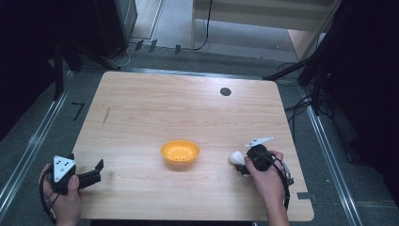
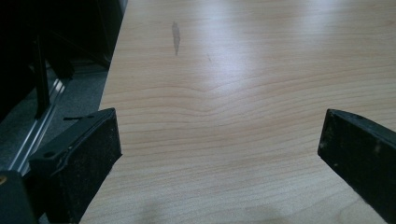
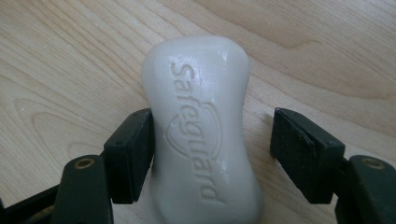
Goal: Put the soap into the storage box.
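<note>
A white bar of soap with raised lettering lies on the wooden table at the front right, just right of an orange bowl. My right gripper is down over the soap, which sits between its jaws. In the right gripper view one pad rests against the bar's side, and a gap of bare wood separates the other pad from it. My left gripper lies at the front left corner, held by a hand. Its jaws stand wide open over bare wood.
A small black disc is set in the table near its far edge. The orange bowl looks empty. Beyond the table's left edge I see a metal floor rail and dark stands; cables and dark gear flank the right side.
</note>
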The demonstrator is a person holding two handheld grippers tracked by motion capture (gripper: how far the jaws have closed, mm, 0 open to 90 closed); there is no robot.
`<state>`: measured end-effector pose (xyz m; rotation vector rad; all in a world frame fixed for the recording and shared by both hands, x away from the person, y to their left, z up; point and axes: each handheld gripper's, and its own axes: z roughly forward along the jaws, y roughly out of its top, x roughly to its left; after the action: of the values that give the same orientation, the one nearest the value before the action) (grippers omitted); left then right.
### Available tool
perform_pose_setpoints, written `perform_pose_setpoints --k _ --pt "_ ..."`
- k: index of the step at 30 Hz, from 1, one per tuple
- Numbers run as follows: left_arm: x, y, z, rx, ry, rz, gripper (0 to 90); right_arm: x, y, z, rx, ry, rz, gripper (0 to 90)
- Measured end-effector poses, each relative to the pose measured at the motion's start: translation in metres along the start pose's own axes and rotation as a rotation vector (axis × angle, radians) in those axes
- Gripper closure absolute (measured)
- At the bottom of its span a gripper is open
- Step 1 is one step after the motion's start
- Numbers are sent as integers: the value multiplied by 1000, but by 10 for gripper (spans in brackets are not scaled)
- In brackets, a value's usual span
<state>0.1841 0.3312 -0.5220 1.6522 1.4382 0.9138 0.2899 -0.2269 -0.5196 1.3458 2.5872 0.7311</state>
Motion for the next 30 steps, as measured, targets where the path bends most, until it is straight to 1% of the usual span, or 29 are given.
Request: perform_pose_setpoints --k 4,8,10,11,13,21,30 --pt "0 0 0 0 0 0 0 0 0 0 -4 -1 -3 334" --pt "0 0 0 0 0 -1 0 1 -1 0 -4 -10 -21 365" --pt "0 0 0 0 0 -1 0 1 -1 0 -5 -28 -26 392" --pt "0 0 0 -1 0 -2 0 2 -1 0 -1 -39 -36 413" --pt "0 0 0 -1 0 -2 0 3 -2 -1 -1 -47 -44 426" --pt "0 0 0 0 0 -2 0 1 -6 -2 -22 -49 -43 446" --pt "0 0 0 0 -1 2 0 1 -7 -2 -26 -47 -48 437"
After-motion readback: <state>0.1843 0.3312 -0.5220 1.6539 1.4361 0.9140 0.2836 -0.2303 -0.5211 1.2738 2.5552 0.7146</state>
